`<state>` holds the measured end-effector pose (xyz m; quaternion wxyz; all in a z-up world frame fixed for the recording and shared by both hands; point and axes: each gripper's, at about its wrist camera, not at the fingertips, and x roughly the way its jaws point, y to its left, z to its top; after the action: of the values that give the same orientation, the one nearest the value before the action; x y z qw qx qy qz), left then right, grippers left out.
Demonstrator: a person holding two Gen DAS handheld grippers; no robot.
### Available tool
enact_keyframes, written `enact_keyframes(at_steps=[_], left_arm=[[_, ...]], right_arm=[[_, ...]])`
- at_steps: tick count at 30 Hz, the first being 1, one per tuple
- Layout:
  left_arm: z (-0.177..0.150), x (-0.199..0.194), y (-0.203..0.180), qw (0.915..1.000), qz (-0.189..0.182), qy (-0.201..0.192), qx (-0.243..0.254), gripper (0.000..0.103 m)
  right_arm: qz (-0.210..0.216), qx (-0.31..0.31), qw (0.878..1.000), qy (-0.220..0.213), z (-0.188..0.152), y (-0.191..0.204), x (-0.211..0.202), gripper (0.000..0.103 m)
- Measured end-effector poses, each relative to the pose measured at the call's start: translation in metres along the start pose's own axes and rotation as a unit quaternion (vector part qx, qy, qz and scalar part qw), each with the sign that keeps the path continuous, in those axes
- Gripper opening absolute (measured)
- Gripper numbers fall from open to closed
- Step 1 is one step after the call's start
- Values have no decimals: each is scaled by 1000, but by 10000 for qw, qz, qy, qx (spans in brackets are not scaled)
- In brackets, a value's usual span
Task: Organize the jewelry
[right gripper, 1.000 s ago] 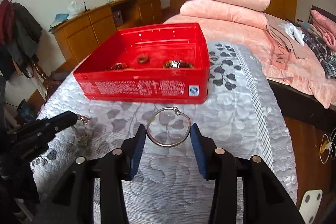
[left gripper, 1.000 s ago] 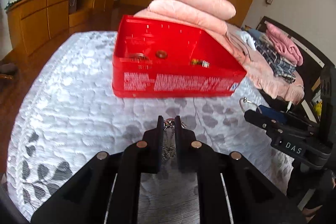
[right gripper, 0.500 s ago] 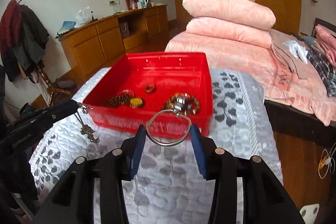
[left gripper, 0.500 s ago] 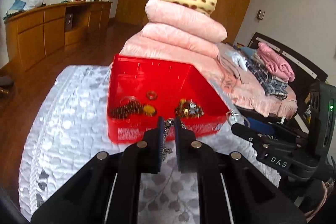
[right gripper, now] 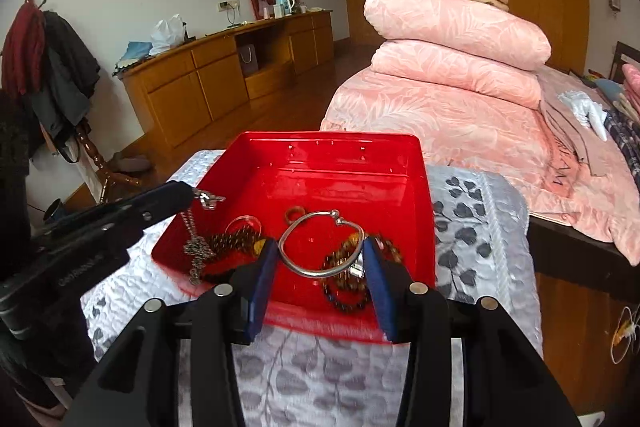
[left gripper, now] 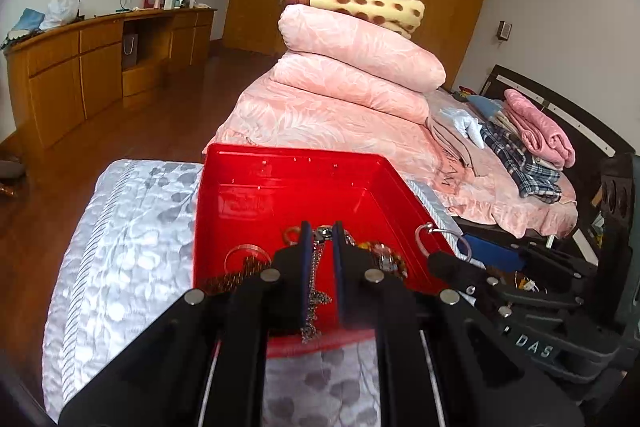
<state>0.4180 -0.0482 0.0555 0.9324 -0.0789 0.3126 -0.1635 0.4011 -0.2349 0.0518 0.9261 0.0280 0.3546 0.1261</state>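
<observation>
A red plastic box sits on a grey leaf-patterned bedspread. It holds bead bracelets, a clear bangle and a small ring. My left gripper is shut on a silver chain necklace that dangles over the box's near left part. My right gripper is shut on a silver bangle, held over the box's near right part.
Folded pink quilts with a spotted blanket are stacked behind the box. Folded clothes lie at the right. A wooden sideboard and a coat rack stand at the left. The bed edge drops off at the right.
Both grippers have risen and moved forward from the bedspread to above the box, carrying the necklace and the bangle.
</observation>
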Motion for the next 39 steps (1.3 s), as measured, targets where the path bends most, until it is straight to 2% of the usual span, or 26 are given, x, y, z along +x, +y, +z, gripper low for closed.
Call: enact_keyframes(at_steps=[6,9,10,11,12,13,17,19,29,33,39], left_arm=[[19,11,-2,9999,-61,-152,-25,9],[19,21,0,9999,-54,-84,-48,9],[18,28,1,10000,-41,20,-43,12],[15,35,3,9999,-2,123,-67,16],[13,39,5,9998,55,186,-106,34],[10,43,9,9996,111,218,-145,45],[5,46,15,9994,275,222,-68,52],[3,42,17,9992,365,135,-45,62],[-4,21,19,9975,697,-92,82,75],[-11,11,19,9967,795,-144,122,87],[-24,-10,12,9962,804,-229,264,91]], right_arm=[[-1,73,9999,150,12,-5,27,44],[-22,59,9996,276,11,-8,41,45],[-53,58,9995,317,9,-9,45,57],[-109,76,9994,328,6,-11,47,63],[-140,74,9994,311,5,-12,48,64],[-201,61,9993,322,3,-13,49,64],[-359,124,9991,177,1,-21,42,65],[-450,148,9988,79,-1,-24,36,71],[-640,112,9979,-40,-13,-26,23,78],[-669,155,9976,-41,-22,-28,19,83],[-659,242,9975,-41,-39,-30,10,89]])
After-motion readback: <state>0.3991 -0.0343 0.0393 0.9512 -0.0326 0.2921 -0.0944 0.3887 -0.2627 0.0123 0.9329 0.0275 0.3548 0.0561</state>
